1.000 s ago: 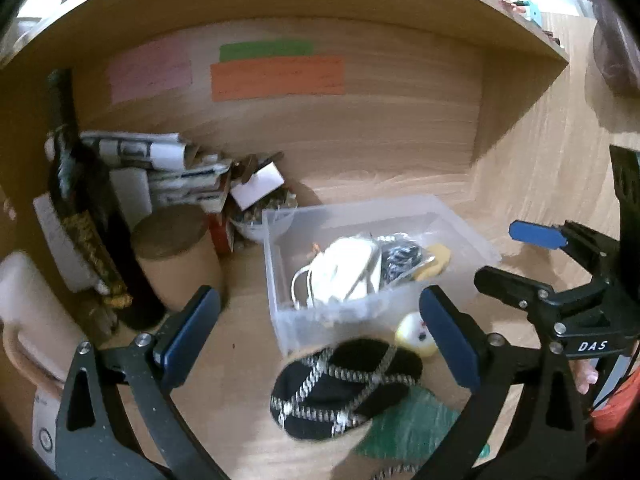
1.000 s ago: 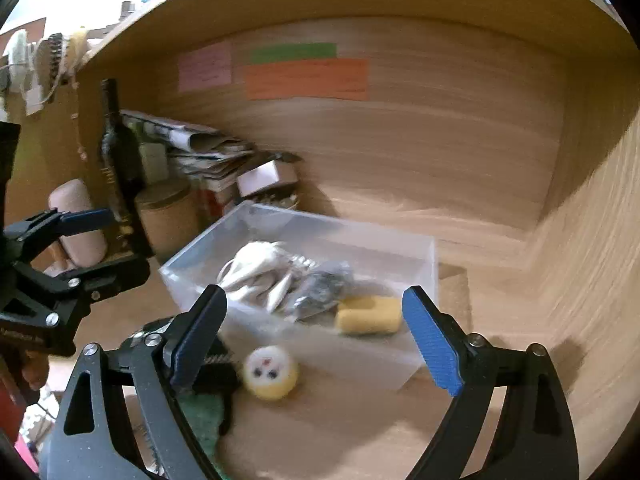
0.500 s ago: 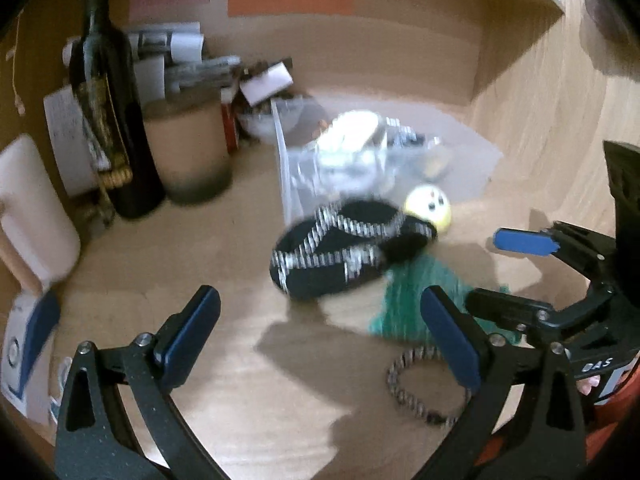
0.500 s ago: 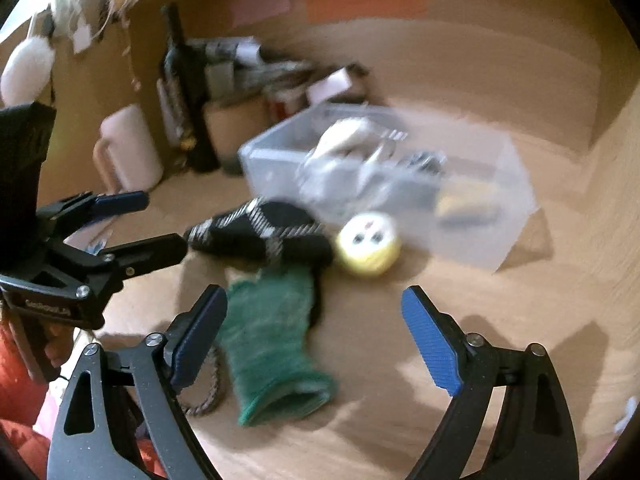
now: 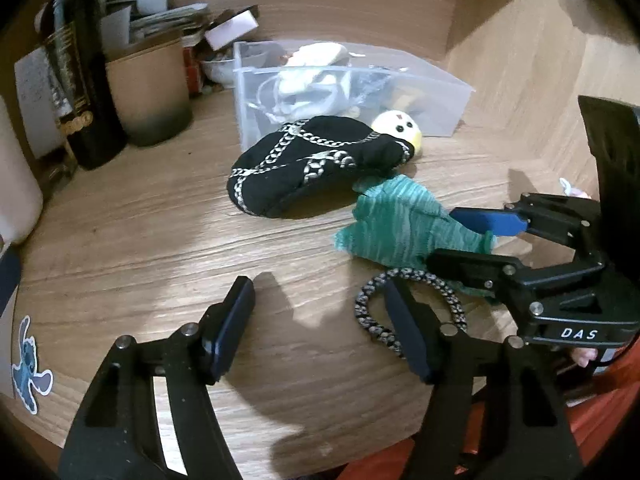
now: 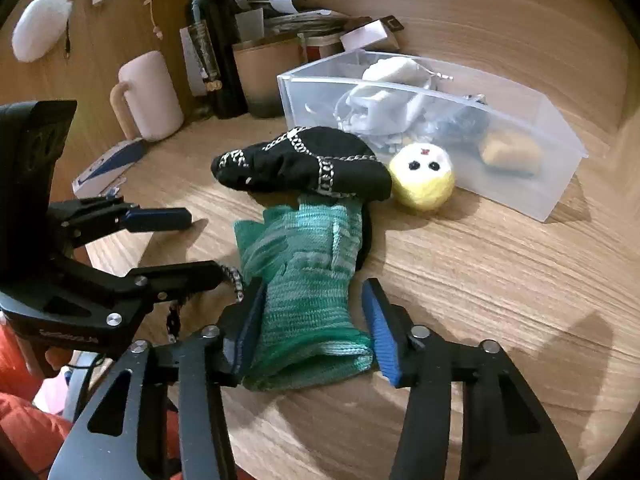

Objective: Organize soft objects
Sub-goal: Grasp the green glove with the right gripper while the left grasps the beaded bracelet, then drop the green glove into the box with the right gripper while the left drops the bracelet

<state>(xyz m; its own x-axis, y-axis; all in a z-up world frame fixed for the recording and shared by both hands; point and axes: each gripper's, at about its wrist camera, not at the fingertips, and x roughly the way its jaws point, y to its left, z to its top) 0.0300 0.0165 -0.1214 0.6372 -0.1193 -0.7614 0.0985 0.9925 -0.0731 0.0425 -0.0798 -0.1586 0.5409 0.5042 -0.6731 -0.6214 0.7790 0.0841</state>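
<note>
A green knit glove [image 6: 308, 280] lies on the wooden table, its cuff between the open fingers of my right gripper [image 6: 312, 320]; it also shows in the left wrist view [image 5: 396, 224]. A black sock with a chain pattern [image 5: 316, 164] [image 6: 304, 164] lies beyond it, beside a yellow plush ball [image 6: 422, 176] [image 5: 398, 126]. A speckled cord loop [image 5: 376, 312] lies by the right finger of my open, empty left gripper [image 5: 320, 320]. A clear plastic bin [image 6: 560, 148] [image 5: 440, 96] holds white and dark soft items and a yellow sponge.
A dark wine bottle [image 5: 84, 80], a brown cylinder tin [image 5: 148, 88], a pale mug [image 6: 148, 96] and stacked papers [image 5: 160, 20] stand at the back left. The alcove's wooden walls close in behind and on the right.
Both grippers have pulled back and lowered toward the table's front. The right gripper now straddles the green glove's cuff; the left gripper sits beside the cord loop.
</note>
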